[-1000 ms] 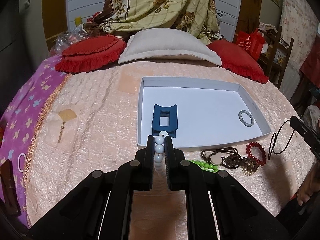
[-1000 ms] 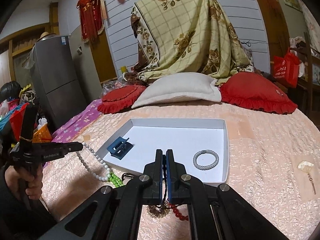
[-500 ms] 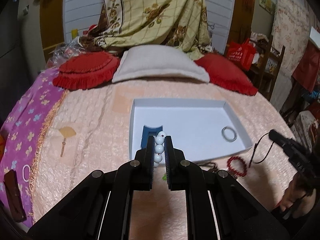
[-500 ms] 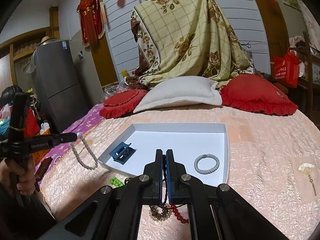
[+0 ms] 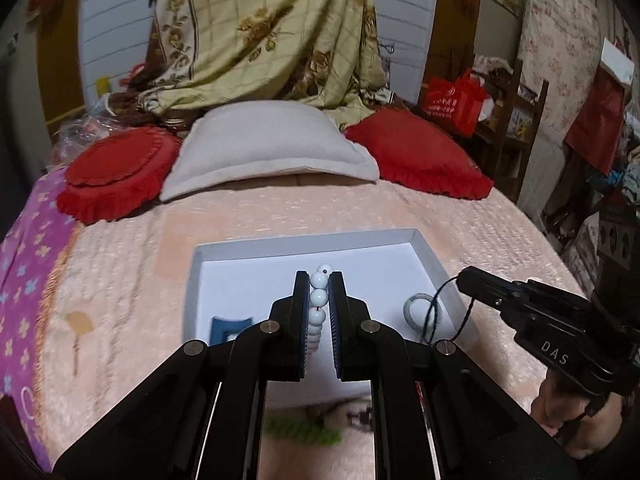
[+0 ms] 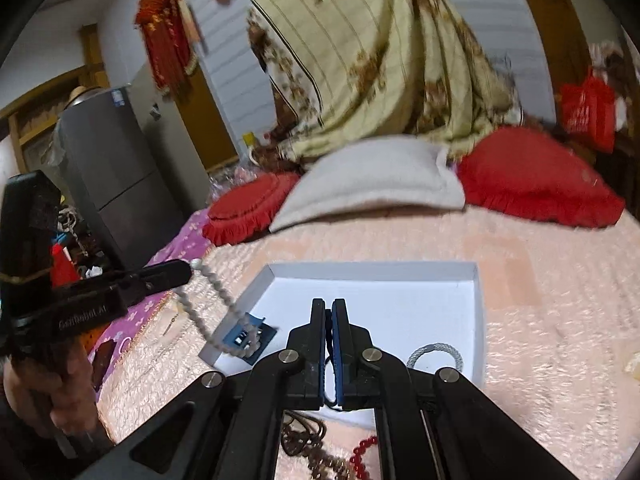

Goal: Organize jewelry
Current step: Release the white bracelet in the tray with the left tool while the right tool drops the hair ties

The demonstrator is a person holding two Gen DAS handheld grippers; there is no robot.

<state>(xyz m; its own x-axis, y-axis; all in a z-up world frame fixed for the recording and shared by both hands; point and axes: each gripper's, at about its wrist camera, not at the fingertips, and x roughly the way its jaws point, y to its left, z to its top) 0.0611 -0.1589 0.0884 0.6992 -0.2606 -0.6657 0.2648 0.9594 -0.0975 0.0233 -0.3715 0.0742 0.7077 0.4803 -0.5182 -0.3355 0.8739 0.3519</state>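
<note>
Left wrist view: the left gripper (image 5: 319, 280) pinches a white bead string (image 5: 318, 298), four beads showing between its jaws and a fifth peeking past the tips, all hanging over the white tray (image 5: 434, 264). One tray, on the pink bedspread (image 5: 120, 280). Inside the tray: one blue clip (image 5: 230, 326) at its near left corner, partly behind the gripper, and one grey ring (image 5: 418, 308) toward its right side. Right of the tray comes the right gripper (image 5: 466, 278), pressed together on a black cord (image 5: 434, 314) that loops down across the ring. Nearer than the tray, on the bedspread, one blurred green bead strand (image 5: 304, 432). Beyond the tray, three pillows: two red (image 5: 120, 176), one white (image 5: 272, 144) between them.

Right wrist view: the right gripper (image 6: 329, 308) sits with jaws pressed together, the cord (image 6: 329, 360) a thin dark line pinched between them, over the tray (image 6: 376, 268). The ring (image 6: 435, 356) lies near the tray's near right corner; the clip (image 6: 250, 334) lies at its left edge. Left of the tray, the left gripper (image 6: 188, 270) holds the bead string (image 6: 218, 300), which droops in a loop down onto the clip. A hand (image 6: 52, 396) grips its handle. Nearer than the tray: one brown cord tangle (image 6: 302, 436) and one red bead bracelet (image 6: 362, 454).
</note>
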